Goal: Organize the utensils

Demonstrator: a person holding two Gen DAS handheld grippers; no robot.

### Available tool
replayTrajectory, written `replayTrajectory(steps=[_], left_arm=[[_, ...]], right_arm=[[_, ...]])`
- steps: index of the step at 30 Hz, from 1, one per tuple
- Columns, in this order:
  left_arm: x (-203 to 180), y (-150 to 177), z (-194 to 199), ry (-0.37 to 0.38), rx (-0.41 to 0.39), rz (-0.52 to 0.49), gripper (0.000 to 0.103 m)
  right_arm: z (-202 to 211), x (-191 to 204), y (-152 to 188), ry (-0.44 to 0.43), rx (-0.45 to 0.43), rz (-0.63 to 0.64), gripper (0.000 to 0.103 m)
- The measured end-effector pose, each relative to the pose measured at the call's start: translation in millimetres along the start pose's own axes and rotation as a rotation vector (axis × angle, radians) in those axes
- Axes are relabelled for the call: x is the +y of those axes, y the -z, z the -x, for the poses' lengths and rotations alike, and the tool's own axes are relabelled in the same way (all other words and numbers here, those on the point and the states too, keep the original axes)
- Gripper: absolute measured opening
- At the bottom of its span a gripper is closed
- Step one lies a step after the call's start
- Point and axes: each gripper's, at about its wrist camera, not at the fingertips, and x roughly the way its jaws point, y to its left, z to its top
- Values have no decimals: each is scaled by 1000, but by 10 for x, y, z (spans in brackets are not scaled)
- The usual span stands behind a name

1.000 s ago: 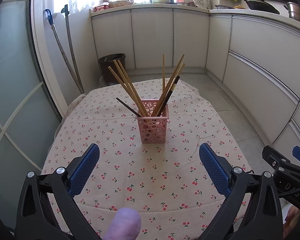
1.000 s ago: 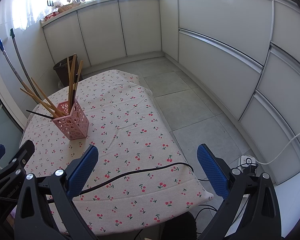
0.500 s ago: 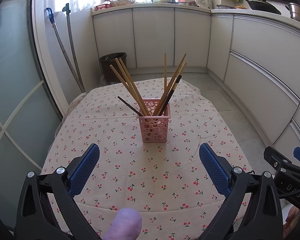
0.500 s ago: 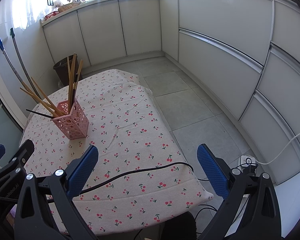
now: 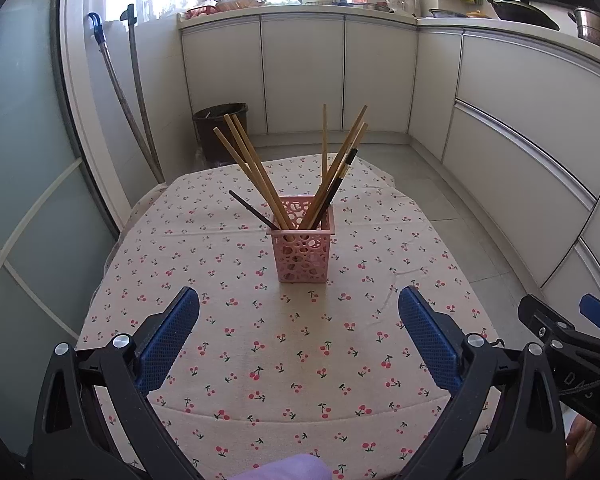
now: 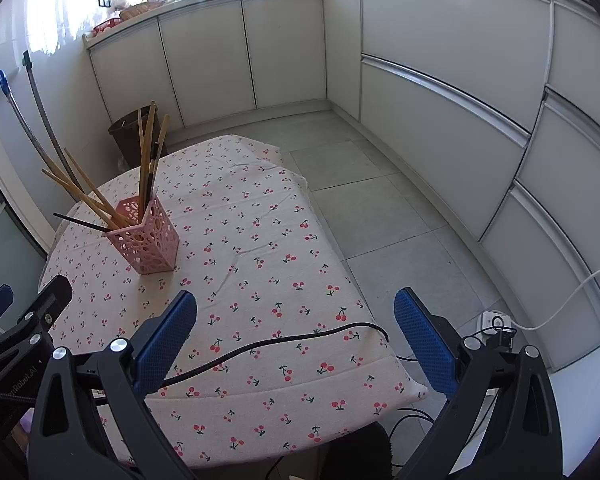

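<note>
A pink perforated holder (image 5: 302,250) stands upright in the middle of the cherry-print tablecloth (image 5: 260,340). Several wooden chopsticks (image 5: 252,168) and two black ones lean out of it. It also shows in the right wrist view (image 6: 148,240) at the left. My left gripper (image 5: 298,332) is open and empty, held back near the table's front edge, facing the holder. My right gripper (image 6: 294,332) is open and empty over the table's front right corner, well to the right of the holder.
A black cable (image 6: 268,346) lies across the table's front right corner. White cabinets (image 6: 440,80) line the far and right walls. A dark bin (image 5: 220,128) stands behind the table. Two mop handles (image 5: 136,104) lean at the left. A power strip (image 6: 494,320) lies on the floor.
The left wrist view has drifted slightly, with the holder sitting a touch higher in frame. Both grippers stay open and nothing was picked up.
</note>
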Motion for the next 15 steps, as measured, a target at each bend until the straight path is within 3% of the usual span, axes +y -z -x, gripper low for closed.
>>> replayTrajectory(steps=[7,9,11,13,15], left_arm=[[21,10,16,-10,-10,2,82],[16,12,1,-7,-4,-3,70],[23,19,-12,-2,2,1,67],[23,11,-8,-3,0,-2,70],[17,-5,6,3,2,-3,85]], right_arm=[[0,3,-8,1,2,3,96],[1,1,-7,1,2,1,96],[2,-3,-16,1,3,0,96],[2,-7,-15,1,5,0,96],[3,-6,-18,2,4,0,96]])
